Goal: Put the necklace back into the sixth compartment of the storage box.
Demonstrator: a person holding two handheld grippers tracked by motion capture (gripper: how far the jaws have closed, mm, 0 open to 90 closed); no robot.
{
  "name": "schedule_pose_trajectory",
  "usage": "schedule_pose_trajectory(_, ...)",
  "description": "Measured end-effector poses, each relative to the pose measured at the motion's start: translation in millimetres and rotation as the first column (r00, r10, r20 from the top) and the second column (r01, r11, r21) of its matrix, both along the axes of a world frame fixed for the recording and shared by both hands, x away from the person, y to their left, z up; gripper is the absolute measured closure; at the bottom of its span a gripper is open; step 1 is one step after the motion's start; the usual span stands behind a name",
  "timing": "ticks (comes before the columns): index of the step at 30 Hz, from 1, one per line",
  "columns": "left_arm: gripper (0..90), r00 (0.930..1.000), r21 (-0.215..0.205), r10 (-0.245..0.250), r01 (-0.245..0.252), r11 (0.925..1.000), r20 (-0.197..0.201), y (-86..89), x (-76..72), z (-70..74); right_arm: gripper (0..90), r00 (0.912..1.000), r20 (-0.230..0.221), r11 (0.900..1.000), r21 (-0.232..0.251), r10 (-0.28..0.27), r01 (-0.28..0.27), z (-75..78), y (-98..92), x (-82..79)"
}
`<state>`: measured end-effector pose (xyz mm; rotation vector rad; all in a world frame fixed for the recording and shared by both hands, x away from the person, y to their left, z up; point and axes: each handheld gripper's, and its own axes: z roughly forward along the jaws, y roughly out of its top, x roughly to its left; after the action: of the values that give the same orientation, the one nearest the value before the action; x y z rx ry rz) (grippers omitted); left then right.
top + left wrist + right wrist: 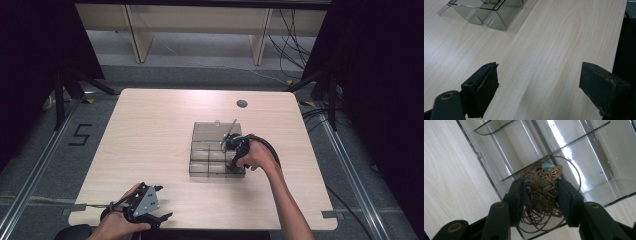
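A clear smoked-plastic organiser tray (216, 131) with several compartments sits right of the table's centre; its corner (486, 12) shows at the top of the left gripper view. My right gripper (541, 191) is shut on a brass filigree ornament (545, 188) with a pale turquoise bead and thin wire loops, held just over the tray's compartments (584, 157). In the high view the right gripper (235, 147) is over the tray's right side. My left gripper (539, 87) stands open above bare tabletop near the front-left edge (150, 205), with nothing between its jaws.
The light wooden table (150, 135) has a dark round grommet (242, 103) near its far edge. Dark floor, metal rails and stand legs surround it. Cables trail on the floor at the back right.
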<state>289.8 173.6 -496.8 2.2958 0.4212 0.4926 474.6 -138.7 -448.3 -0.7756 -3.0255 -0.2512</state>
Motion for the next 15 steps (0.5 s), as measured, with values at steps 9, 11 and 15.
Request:
schedule_pose_trajectory(9, 15.0, 1.0000, 0.003, 0.003, -0.003, 1.0000, 0.003, -0.4, 0.0, -0.4, 58.7, 0.9991, -0.028, 0.999, -0.004, -0.034, 0.034, -5.1, -0.8, 1.3)
schedule_pose_trajectory(11, 15.0, 1.0000, 0.000, 0.000, 0.000, 1.0000, -0.002, -0.3, 0.2, -0.6, 58.4, 0.9965, -0.051, 0.998, -0.010, -0.067, 0.066, -6.1, -0.8, 1.0)
schedule_pose_trajectory(15, 15.0, 1.0000, 0.004, 0.000, 0.000, 1.0000, 0.000, -0.1, 0.0, -0.2, 56.6, 0.9954, -0.059, 0.997, 0.020, -0.076, 0.077, -5.0, -0.9, 0.4)
